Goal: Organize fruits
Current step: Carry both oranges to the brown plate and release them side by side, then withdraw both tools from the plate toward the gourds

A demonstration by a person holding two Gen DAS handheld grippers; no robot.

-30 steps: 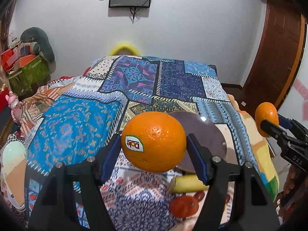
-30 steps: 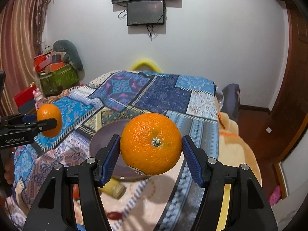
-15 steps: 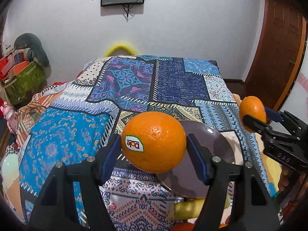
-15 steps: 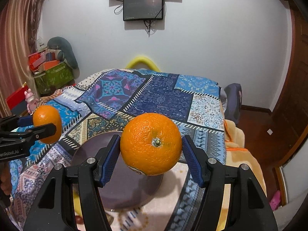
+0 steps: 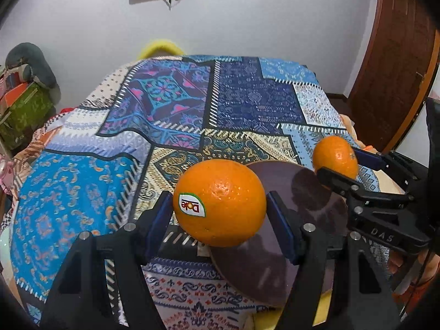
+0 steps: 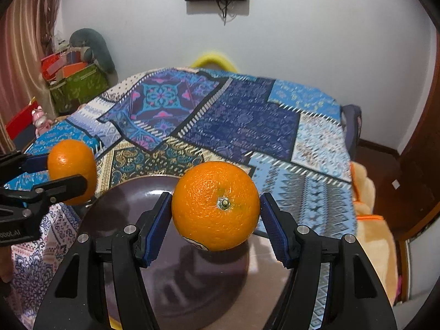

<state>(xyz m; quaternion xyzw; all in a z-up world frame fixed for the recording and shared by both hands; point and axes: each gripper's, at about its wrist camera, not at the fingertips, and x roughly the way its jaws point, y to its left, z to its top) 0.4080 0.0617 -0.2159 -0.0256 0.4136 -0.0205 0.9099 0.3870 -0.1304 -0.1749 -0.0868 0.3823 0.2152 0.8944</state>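
My left gripper (image 5: 218,206) is shut on an orange with a Dole sticker (image 5: 220,202) and holds it above the left edge of a dark brown plate (image 5: 310,200) on the patterned bedspread. My right gripper (image 6: 216,209) is shut on a second orange (image 6: 216,206) and holds it above the same plate (image 6: 132,214). Each gripper shows in the other's view: the right one with its orange (image 5: 335,156) at the right, the left one with its orange (image 6: 71,170) at the left.
A patchwork bedspread (image 5: 192,115) covers the bed. A yellow fruit (image 5: 324,305) peeks out under the plate's near edge. Boxes and a green bag (image 6: 79,82) stand at the far left by the wall. A wooden door (image 5: 398,55) is at the right.
Both grippers have moved forward and down with their oranges, and now hang over the plate. The banana and small red fruits have slid out of view below.
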